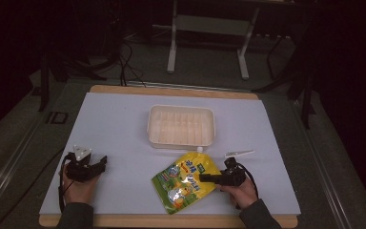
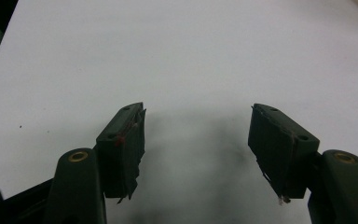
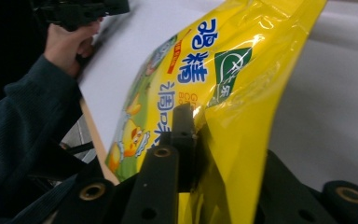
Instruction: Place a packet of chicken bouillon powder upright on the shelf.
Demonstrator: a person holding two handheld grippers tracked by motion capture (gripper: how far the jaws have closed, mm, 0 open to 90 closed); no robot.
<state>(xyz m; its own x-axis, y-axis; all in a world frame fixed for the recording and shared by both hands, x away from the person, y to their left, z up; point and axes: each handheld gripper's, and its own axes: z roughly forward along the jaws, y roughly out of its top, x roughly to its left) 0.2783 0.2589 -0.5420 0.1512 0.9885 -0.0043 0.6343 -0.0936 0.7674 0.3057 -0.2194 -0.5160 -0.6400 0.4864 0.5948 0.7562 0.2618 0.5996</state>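
Right gripper view shows the right gripper [image 3: 191, 154] clamped on the yellow pouch [image 3: 242, 93], likely bound for the tray [image 1: 181, 110]; left gripper [image 2: 198, 149] fingers gape, empty.

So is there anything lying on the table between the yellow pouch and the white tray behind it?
Nothing visible does. The right hand-held gripper is shut on the yellow pouch, and bare white table lies between it and the white tray. A small white strip lies off to the right.

Yellow pouch [image 3: 242, 93] cut off by top edge, partly hidden behind right gripper's fingers [image 3: 182, 140]
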